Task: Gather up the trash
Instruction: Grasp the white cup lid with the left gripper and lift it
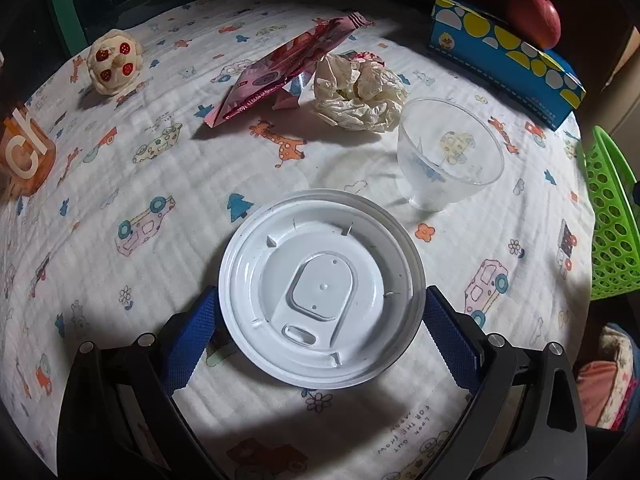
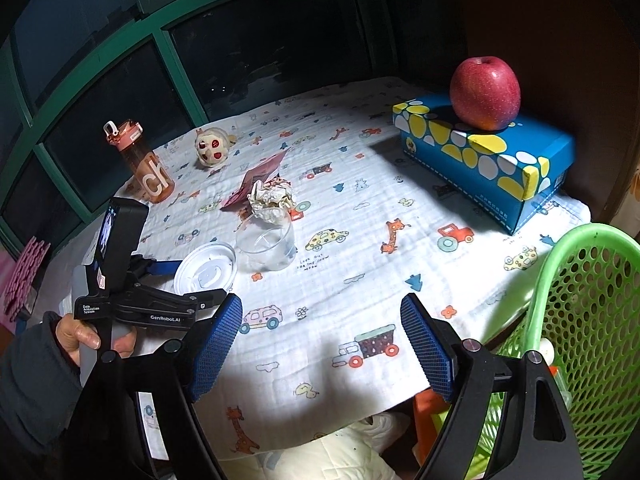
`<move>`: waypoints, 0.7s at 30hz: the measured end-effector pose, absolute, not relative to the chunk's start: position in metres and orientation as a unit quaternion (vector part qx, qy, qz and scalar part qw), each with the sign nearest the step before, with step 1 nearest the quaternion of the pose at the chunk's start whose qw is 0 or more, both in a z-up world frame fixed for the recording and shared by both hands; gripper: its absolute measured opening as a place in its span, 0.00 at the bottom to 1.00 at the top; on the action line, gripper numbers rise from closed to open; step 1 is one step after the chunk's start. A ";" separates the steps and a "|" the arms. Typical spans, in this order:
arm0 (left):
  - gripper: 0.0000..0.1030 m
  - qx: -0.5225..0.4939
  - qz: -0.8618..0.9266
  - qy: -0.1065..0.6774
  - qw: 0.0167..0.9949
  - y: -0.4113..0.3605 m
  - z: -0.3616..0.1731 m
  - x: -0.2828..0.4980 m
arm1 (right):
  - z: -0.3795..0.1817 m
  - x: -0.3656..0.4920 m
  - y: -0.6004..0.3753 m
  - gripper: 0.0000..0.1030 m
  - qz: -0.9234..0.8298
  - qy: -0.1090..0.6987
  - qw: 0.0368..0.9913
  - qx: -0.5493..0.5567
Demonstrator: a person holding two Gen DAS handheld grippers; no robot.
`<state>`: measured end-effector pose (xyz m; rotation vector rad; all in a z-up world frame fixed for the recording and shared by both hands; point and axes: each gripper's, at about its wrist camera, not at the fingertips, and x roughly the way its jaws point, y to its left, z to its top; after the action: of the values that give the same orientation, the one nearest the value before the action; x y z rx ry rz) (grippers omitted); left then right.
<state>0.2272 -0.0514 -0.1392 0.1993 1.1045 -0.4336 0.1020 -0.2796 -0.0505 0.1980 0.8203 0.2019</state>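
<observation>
Fingers of the left gripper (image 1: 322, 308) angle steeply down astride the white lid (image 1: 322, 290), contact unclear; right gripper (image 2: 322, 344) gapes empty.

Dark window panes (image 2: 260, 52) in a green frame (image 2: 160, 36) behind the surface (image 2: 360, 184), covered by a white cloth printed with cars and giraffes. Brown wall (image 2: 580, 40) at right. Bright pool of light mid-cloth, gloom around.

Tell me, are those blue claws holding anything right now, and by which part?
Nothing is clearly held. The left gripper straddles the white lid at its rim, pads beside its edges; whether they press cannot be told. The right gripper is open and empty.
</observation>
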 end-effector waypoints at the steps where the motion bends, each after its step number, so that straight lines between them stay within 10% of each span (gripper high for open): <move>1: 0.94 0.094 -0.204 0.519 0.825 -0.051 -0.140 0.228 | -0.051 0.103 -0.279 0.76 0.099 0.398 0.907 0.095; 21: 0.89 0.048 -0.165 0.492 0.854 -0.003 -0.109 0.228 | -0.071 0.155 -0.234 0.76 0.140 0.422 0.894 0.059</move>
<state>0.2276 -0.0027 -0.1089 0.1010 1.0343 -0.3476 0.1548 -0.2337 -0.0715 0.1234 0.8758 0.2903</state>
